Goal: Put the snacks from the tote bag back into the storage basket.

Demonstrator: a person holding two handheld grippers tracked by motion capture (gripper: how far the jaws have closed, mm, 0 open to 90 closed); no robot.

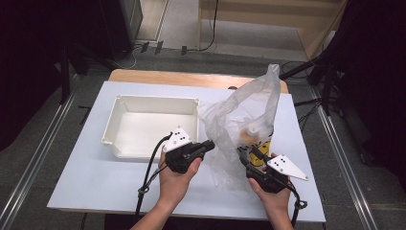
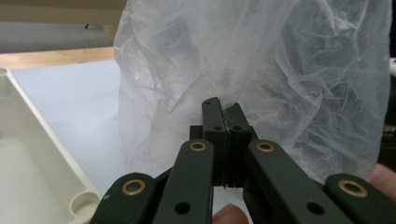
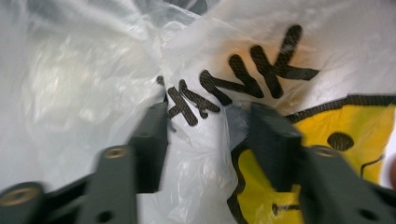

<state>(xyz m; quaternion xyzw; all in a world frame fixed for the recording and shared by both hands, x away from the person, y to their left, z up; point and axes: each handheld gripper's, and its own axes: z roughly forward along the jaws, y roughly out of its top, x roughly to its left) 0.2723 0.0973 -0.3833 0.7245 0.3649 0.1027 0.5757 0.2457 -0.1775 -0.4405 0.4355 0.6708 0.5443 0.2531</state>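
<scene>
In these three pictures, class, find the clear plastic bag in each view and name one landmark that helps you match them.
High view: the plastic bag stands right of centre, between both grippers, beside the white tray.
Left gripper view: the bag fills the centre and right; the left gripper is shut on a fold.
Right gripper view: the bag spreads across the frame, over the yellow item.
Shared landmark: the yellow item inside.

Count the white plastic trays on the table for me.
1. The white rectangular plastic tray sits left of the crumpled clear plastic bag. The bag is translucent and covers a yellow printed item, so smaller things could be hidden behind it.
</scene>
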